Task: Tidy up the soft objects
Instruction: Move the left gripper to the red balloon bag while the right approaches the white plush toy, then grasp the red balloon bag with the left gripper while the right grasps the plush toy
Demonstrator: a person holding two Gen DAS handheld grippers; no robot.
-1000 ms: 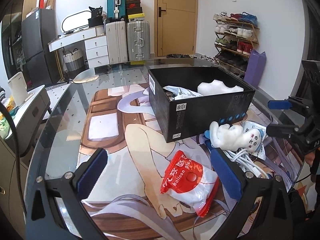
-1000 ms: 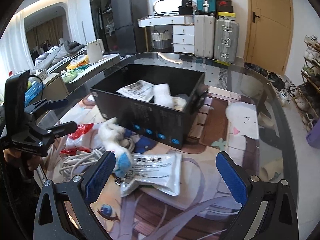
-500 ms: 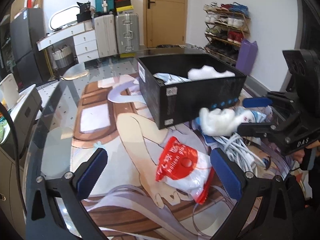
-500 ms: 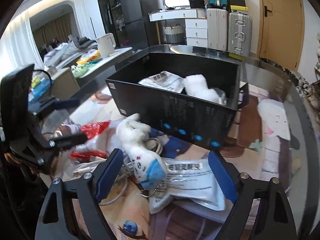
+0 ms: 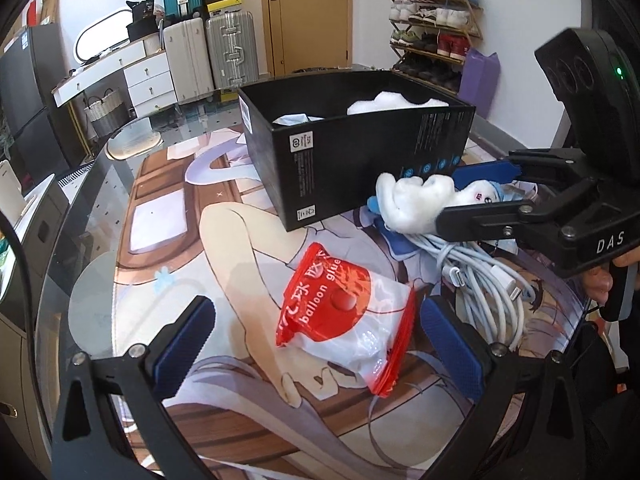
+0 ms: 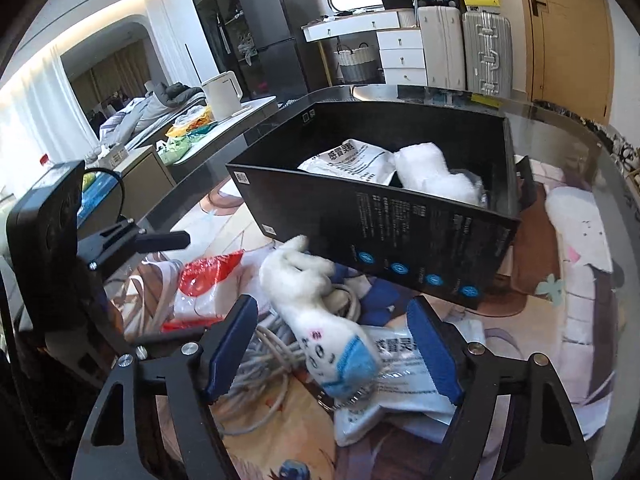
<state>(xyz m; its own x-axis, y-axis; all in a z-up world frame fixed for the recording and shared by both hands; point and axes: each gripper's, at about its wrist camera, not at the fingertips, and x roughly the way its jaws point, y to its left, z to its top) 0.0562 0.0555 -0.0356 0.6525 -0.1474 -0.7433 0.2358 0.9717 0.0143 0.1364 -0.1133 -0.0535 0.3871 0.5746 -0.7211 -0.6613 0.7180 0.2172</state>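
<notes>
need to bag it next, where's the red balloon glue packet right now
The red packet lies on the table mat between the left gripper's open fingers, in front of the black box and left of the white cable bundle.

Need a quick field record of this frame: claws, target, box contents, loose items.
left claw: open, over the red balloon glue bag, not gripping
right claw: open, fingers either side of the white plush toy
plush toy: outside the box, lying on the white cable bundle
black box: open top, holds a printed packet and a white soft item
other loose item: white sachet under the plush's blue end
surface: glass table with printed mat
</notes>
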